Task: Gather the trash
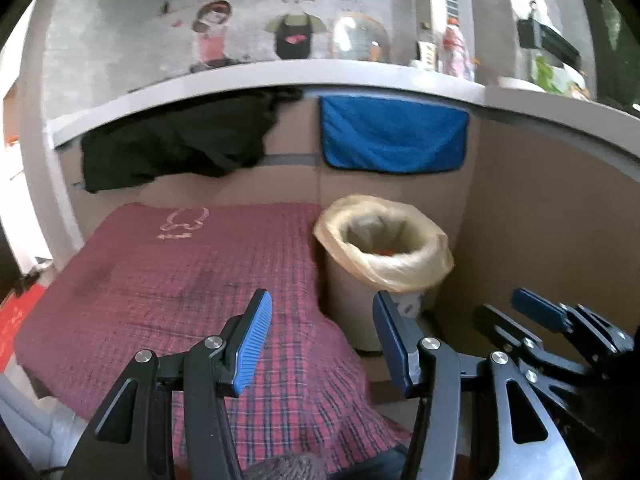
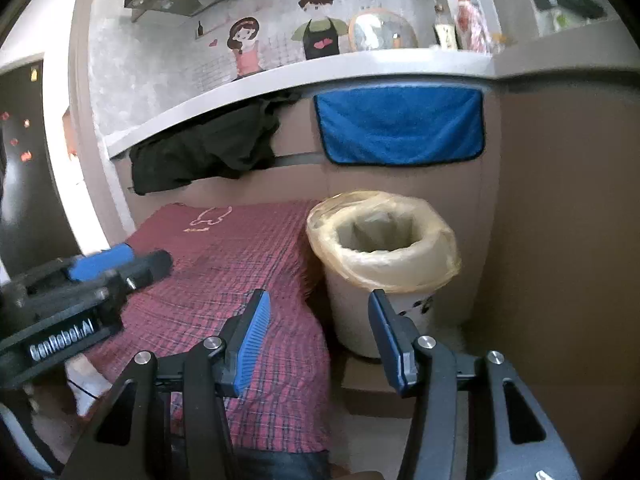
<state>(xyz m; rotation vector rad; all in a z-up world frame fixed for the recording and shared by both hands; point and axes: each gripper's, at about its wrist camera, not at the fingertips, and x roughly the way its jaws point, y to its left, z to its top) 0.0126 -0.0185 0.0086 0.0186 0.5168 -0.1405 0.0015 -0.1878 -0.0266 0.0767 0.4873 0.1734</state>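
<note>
A white trash bin [image 1: 352, 304] lined with a yellowish plastic bag stands to the right of a red plaid cloth [image 1: 180, 280]. Something orange lies at its bottom [image 1: 384, 251]. The bin also shows in the right wrist view [image 2: 360, 320], next to the cloth [image 2: 240, 264]. My left gripper [image 1: 322, 312] is open and empty, above the cloth's right edge, short of the bin. My right gripper [image 2: 318, 308] is open and empty, just in front of the bin. The right gripper shows at the right of the left wrist view [image 1: 540, 312]. The left gripper shows at the left of the right wrist view [image 2: 120, 260].
Brown panels [image 1: 540, 220] close off the back and right. A blue towel [image 1: 394, 136] and a black cloth [image 1: 176, 148] hang from a white counter edge [image 1: 280, 76]. Bottles and a round mirror stand on the counter.
</note>
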